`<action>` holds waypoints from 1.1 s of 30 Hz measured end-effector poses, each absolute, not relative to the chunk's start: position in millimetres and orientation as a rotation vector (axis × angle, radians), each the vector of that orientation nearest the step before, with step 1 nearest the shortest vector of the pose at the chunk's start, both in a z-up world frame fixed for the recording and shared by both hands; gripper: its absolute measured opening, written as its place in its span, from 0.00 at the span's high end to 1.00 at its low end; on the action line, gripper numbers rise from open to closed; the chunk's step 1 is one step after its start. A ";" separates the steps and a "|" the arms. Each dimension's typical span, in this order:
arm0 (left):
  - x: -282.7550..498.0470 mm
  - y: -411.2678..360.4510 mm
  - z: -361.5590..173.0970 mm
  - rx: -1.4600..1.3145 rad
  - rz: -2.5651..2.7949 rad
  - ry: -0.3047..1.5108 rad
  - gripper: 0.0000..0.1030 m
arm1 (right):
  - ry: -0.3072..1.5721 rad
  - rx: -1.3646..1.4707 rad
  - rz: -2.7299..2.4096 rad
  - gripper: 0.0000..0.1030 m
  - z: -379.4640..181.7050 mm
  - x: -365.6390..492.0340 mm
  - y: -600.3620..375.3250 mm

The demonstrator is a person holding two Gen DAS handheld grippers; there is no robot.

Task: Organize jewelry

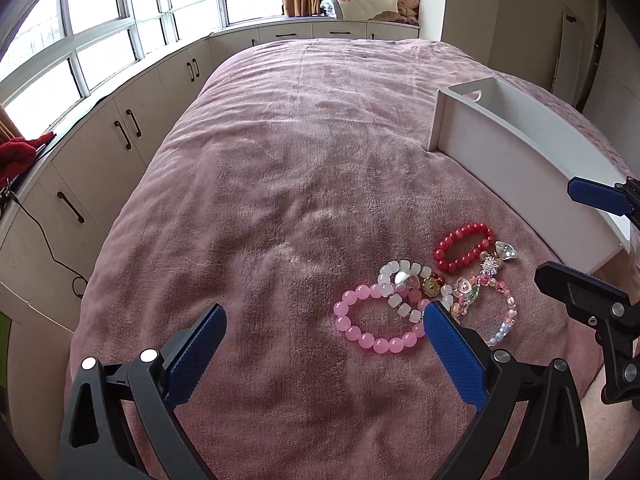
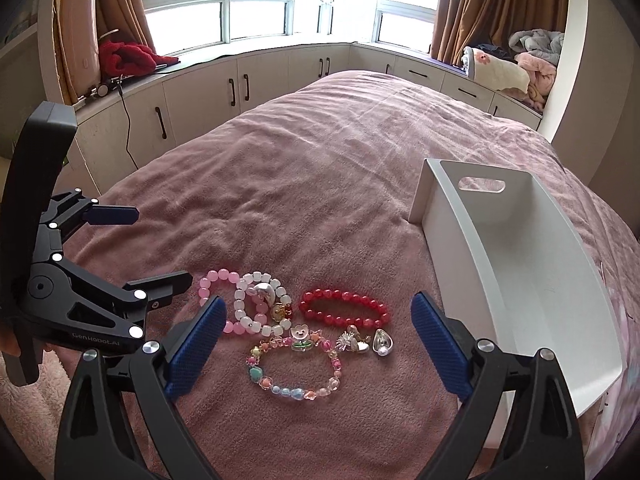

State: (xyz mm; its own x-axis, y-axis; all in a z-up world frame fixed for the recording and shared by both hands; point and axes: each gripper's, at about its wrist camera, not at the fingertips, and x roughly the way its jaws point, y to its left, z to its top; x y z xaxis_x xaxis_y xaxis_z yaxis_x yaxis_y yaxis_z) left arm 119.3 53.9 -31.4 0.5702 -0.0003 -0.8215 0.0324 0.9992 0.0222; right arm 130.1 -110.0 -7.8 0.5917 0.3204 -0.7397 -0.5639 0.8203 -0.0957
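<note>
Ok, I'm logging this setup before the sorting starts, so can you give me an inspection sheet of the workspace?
Surface: pink blanket on a bed, wrinkled.
Job's things: pink bracelet, white bracelet, red bracelet, multicolour charm bracelet and small charms clustered together; the white overlaps the pink. White bin beside them, nothing seen inside.
Clutter: nothing seen on the bed.
Grippers: left gripper and right gripper both open, holding nothing.
Cables: black cable hanging down the cabinets.
Surroundings: windows, curtains, piled bedding.

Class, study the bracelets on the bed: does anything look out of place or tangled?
Yes. The white bracelet overlaps the pink bracelet instead of lying apart, while the white bin beside them holds nothing.
</note>
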 end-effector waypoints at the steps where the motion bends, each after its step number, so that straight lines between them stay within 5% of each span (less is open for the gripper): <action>1: 123.3 55.8 -36.3 0.037 -0.020 0.977 0.03 | 0.792 -0.345 0.530 0.18 -12.6 136.0 -107.8; 4: 131.6 60.2 -50.9 0.026 -0.027 1.006 0.03 | 0.836 -0.344 0.589 0.26 -29.3 151.8 -99.2; 8: 138.1 62.5 -68.3 -0.004 -0.048 1.032 0.04 | 0.893 -0.390 0.702 0.50 -55.9 161.6 -78.0; 10: 141.4 61.1 -76.4 0.008 -0.055 1.052 0.11 | 0.921 -0.417 0.743 0.59 -69.9 165.7 -68.2; 12: 145.1 60.2 -85.1 0.005 -0.067 1.080 0.22 | 0.934 -0.435 0.756 0.59 -80.3 169.1 -61.0; 26: 151.7 66.0 -98.0 -0.036 -0.084 1.069 0.44 | 0.923 -0.419 0.829 0.82 -99.2 177.8 -50.8; 33: 147.3 79.4 -87.3 -0.139 -0.121 1.049 0.73 | 0.875 -0.345 0.830 0.84 -80.9 176.0 -63.0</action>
State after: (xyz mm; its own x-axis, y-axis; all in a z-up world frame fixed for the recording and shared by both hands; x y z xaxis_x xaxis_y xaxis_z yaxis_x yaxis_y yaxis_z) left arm 147.3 79.4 -87.3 0.4931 -0.1657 -0.8541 0.0330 0.9846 -0.1719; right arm 176.0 -63.0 -80.9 0.3630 0.4969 -0.7882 -0.7609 0.6464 0.0570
